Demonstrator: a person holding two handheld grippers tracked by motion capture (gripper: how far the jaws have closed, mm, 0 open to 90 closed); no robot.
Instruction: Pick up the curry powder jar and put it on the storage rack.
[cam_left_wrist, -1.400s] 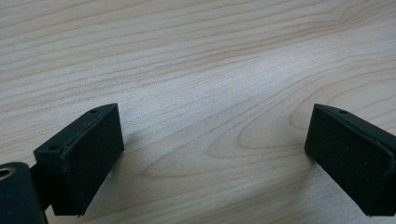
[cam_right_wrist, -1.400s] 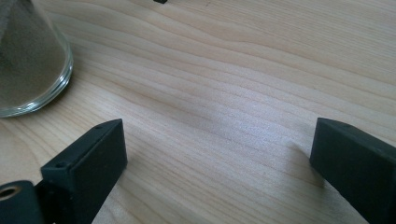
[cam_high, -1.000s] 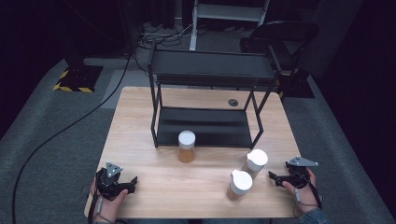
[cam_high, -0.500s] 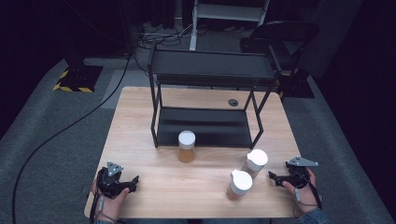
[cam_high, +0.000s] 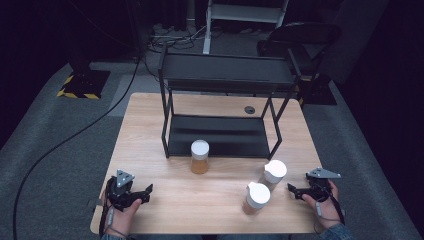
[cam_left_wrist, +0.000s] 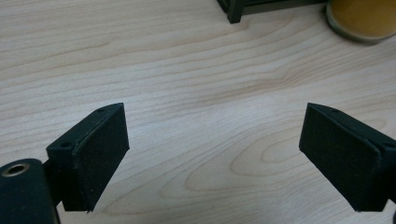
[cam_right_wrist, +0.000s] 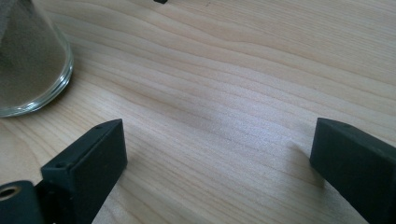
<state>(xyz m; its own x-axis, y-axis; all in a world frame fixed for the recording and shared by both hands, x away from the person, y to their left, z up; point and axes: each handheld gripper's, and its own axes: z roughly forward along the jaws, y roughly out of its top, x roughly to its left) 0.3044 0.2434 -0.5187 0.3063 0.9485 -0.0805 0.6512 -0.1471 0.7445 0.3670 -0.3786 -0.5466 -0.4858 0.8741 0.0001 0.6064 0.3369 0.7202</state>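
The wooden bench (cam_high: 150, 130) takes up the middle of the high view, with dark grey floor around it. A black two-level shelf rack (cam_high: 225, 80) stands on its upper half, its lower shelf resting on the wood.

Just below the rack's front edge, centre frame, stands an amber jar (cam_high: 200, 156) with a white lid. Two more white-lidded jars sit lower right: one (cam_high: 274, 173) higher, the other (cam_high: 257, 197) below and left of it, close together.

The left gripper (cam_high: 145, 192) sits in the lower left, held in a hand, well apart from the amber jar. Its jaws have just been closing somewhat, yet stand wide, with bare wood between them.

The right gripper (cam_high: 292, 189) sits in the lower right, just beside the two jars. Its jaws gape wide over bare wood; a glass jar base (cam_right_wrist: 28, 60) shows upper left in the right gripper view.
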